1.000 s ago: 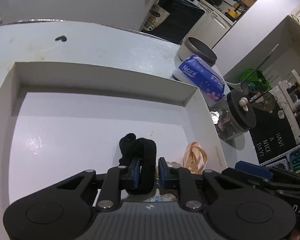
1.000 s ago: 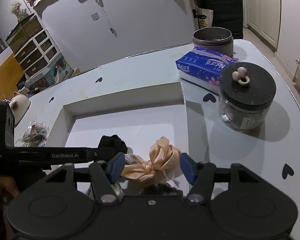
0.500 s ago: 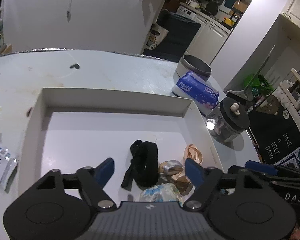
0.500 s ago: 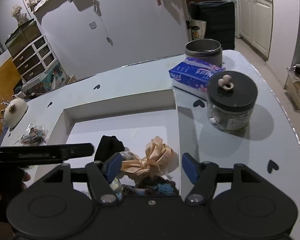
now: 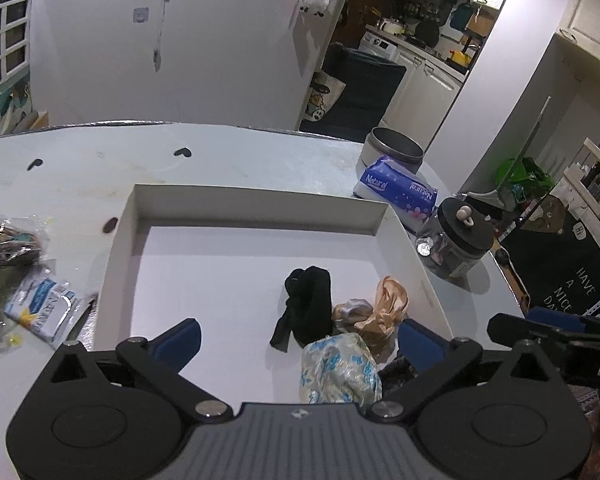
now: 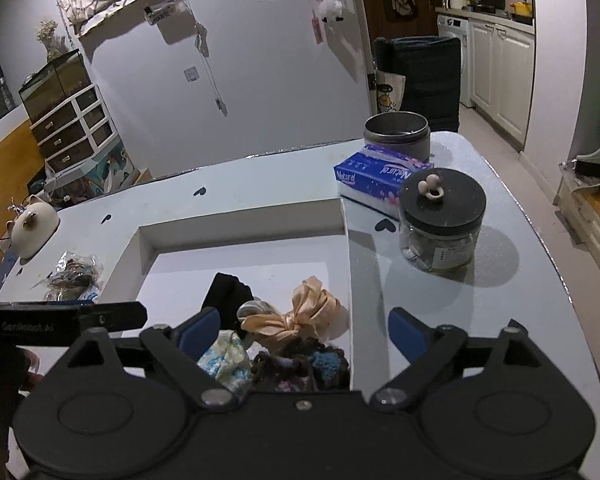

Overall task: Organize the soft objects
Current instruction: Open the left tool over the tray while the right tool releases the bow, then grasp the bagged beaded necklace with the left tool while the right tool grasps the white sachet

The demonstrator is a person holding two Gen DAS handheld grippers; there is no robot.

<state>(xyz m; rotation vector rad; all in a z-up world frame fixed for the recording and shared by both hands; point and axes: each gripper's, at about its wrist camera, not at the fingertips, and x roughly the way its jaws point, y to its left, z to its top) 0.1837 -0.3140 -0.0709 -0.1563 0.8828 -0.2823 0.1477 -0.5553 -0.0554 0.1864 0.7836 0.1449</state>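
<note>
A shallow white box [image 5: 256, 204] [image 6: 240, 226] lies on the pale table. In its near right corner rest a black scrunchie [image 5: 310, 308] [image 6: 228, 292], a peach satin bow [image 5: 388, 308] [image 6: 300, 316], a pale blue floral scrunchie [image 5: 340, 368] [image 6: 224, 358] and a dark knitted one [image 6: 300, 364]. My left gripper [image 5: 298, 338] hovers above them, jaws opening wide, nothing pressed between the pads. My right gripper [image 6: 304, 334] also hangs over the pile, jaws opening, holding nothing.
Right of the box stand a lidded glass jar [image 6: 440, 224], a blue tissue pack [image 6: 380, 178] and a grey tin [image 6: 396, 132]. Left of the box lie small plastic packets [image 5: 44, 308] [image 6: 72, 276] and a cream cat-shaped pot [image 6: 32, 226].
My left gripper let go of the black scrunchie, opened wide and drew back upward. My right gripper widened and pulled back too. The scrunchie now lies in the box.
</note>
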